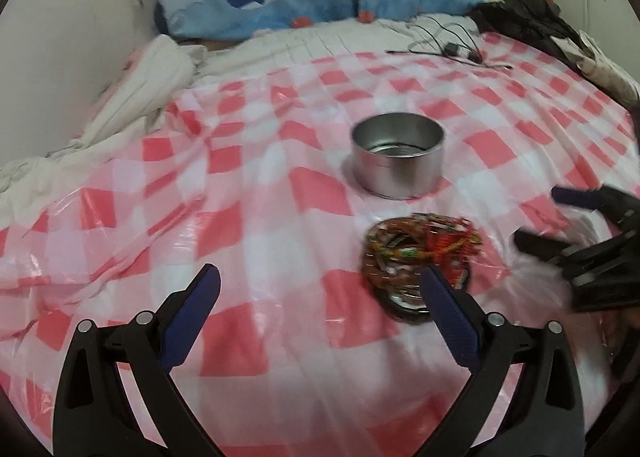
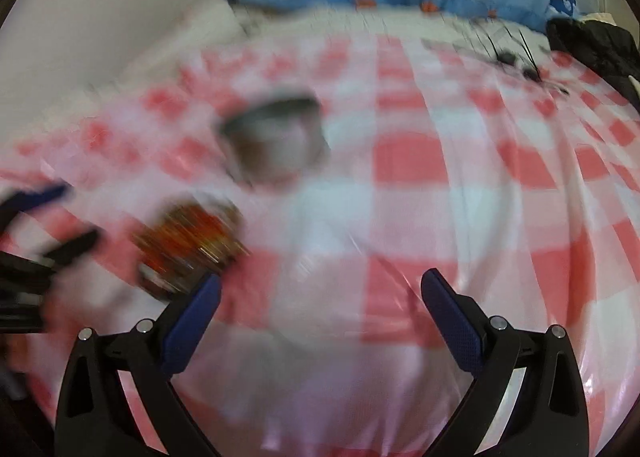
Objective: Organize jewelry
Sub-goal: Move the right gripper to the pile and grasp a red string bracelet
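Round silver metal tin (image 1: 398,155) upright on red-and-white checked plastic sheet (image 1: 256,193). Just in front, tangled heap of brown, red and green bracelets (image 1: 420,257). Left gripper (image 1: 320,289) spread wide, empty; right gripper (image 2: 320,289) likewise wide, empty.

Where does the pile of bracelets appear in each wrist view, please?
Left wrist view: pile of bracelets sits right of centre, just nearer than the metal tin.
Right wrist view: pile of bracelets, blurred, lies lower left.
Shared landmark: the metal tin, standing just beyond the pile in both views.
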The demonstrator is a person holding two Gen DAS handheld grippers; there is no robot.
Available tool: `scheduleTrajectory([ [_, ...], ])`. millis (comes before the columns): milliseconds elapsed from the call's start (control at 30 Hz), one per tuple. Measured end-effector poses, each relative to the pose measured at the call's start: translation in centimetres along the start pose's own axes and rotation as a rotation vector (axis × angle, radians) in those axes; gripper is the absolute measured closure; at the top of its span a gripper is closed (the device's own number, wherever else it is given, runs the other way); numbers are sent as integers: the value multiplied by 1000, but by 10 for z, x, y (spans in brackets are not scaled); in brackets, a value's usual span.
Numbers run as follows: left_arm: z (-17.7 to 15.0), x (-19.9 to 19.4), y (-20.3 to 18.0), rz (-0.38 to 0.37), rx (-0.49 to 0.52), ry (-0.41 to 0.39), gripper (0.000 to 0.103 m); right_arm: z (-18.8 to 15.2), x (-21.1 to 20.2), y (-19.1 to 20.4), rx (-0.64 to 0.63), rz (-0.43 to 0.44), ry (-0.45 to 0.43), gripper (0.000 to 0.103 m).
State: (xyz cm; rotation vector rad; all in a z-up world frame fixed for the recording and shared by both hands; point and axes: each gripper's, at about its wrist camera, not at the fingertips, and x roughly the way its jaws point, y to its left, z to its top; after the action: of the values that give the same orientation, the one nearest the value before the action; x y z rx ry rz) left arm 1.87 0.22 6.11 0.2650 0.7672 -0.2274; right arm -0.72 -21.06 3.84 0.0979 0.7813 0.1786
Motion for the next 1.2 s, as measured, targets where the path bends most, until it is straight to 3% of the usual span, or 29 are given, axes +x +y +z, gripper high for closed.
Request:
scheduleTrajectory([
  [133, 3, 1, 12, 25, -70, 16, 7, 14, 12, 34, -173, 54, 27, 7],
  [333, 1, 0, 35, 72, -168, 23, 7, 17, 32, 53, -211, 137, 68, 10],
  [433, 1, -1, 37, 66, -178, 18, 7, 15, 37, 52, -204, 158, 88, 30],
  [500, 1, -1, 36, 65, -171, 18, 7, 15, 39, 46, -168, 183, 109, 56],
  [700, 0, -1, 29, 47, -151, 25, 7, 15, 26, 36, -118, 259, 76, 91],
  [900, -1, 0, 21, 35, -117, 30, 7, 18, 11, 30, -109, 275, 29, 94],
  [1200, 1, -1, -13, -92, 17, 1, 7, 23, 9, -3, 54, 350, 26, 94],
])
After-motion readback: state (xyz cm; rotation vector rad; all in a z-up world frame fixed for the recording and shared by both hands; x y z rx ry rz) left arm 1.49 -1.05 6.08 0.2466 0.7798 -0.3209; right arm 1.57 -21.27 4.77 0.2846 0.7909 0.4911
